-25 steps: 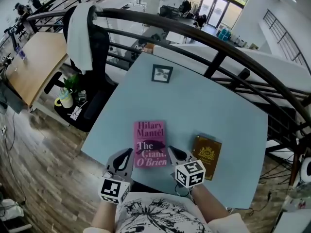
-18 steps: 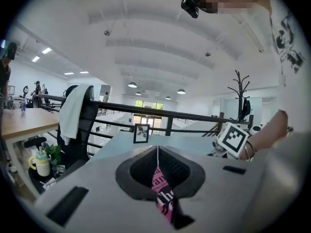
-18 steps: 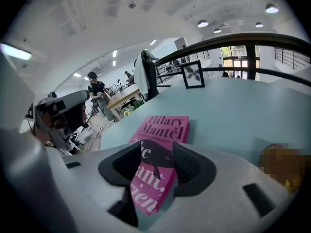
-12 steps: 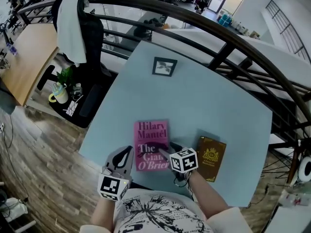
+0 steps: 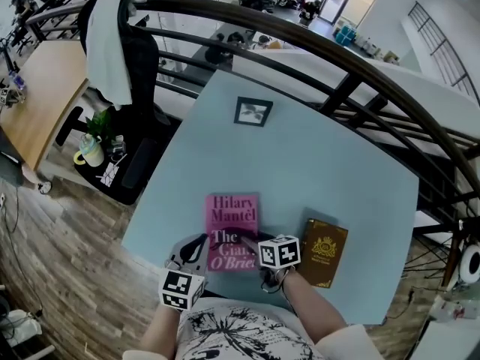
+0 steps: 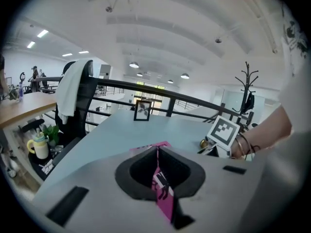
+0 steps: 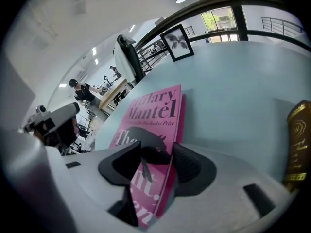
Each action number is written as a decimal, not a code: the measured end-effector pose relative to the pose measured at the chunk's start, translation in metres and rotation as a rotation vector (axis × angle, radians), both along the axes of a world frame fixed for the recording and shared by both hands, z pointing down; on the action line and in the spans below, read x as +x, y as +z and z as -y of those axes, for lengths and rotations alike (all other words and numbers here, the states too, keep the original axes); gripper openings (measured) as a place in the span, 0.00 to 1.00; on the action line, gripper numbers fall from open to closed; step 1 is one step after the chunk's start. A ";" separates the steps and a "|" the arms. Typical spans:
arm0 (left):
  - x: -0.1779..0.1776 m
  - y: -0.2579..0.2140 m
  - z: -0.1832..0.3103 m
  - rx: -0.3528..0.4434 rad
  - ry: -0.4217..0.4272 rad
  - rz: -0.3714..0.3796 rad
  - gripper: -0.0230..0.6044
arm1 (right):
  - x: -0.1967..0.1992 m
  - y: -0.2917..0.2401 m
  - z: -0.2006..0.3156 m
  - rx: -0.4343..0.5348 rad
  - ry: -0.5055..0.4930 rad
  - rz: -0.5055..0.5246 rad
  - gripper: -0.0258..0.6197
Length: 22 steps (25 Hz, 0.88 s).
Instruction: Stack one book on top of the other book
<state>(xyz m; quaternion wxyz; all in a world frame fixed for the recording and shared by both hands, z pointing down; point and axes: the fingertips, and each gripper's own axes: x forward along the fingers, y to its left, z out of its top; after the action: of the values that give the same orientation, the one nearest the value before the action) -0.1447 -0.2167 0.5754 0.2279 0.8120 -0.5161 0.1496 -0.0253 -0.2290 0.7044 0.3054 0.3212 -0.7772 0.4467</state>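
Counter (image 5: 315,148) with two books lying side by side, unstacked.
Pink book (image 5: 232,216) lies flat near the front edge, brown book (image 5: 324,250) just right of it. The right gripper (image 5: 251,240) has its jaws closing astride the pink book's right edge, likely to lift it across. The left gripper (image 5: 193,250) waits by its corner, jaws together and empty.

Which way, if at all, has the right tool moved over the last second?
Yes: the right tool has shifted left, away from the brown book, over the pink Hilary Mantel book, whose right edge sits between its closing jaws.
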 end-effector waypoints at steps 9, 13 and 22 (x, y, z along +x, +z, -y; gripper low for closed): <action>0.000 0.056 -0.003 -0.240 -0.016 0.008 0.06 | 0.000 -0.001 0.000 0.028 0.006 -0.008 0.35; 0.007 0.081 -0.005 -0.363 -0.031 -0.057 0.31 | 0.001 0.001 0.000 0.036 0.017 -0.003 0.35; 0.013 0.108 0.002 -0.488 -0.050 -0.135 0.37 | 0.000 0.001 -0.001 0.038 0.057 0.019 0.35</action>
<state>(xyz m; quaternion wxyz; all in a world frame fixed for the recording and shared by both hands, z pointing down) -0.1320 -0.2189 0.6830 0.4548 0.7279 -0.4684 0.2095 -0.0252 -0.2277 0.7051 0.2790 0.3450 -0.7788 0.4434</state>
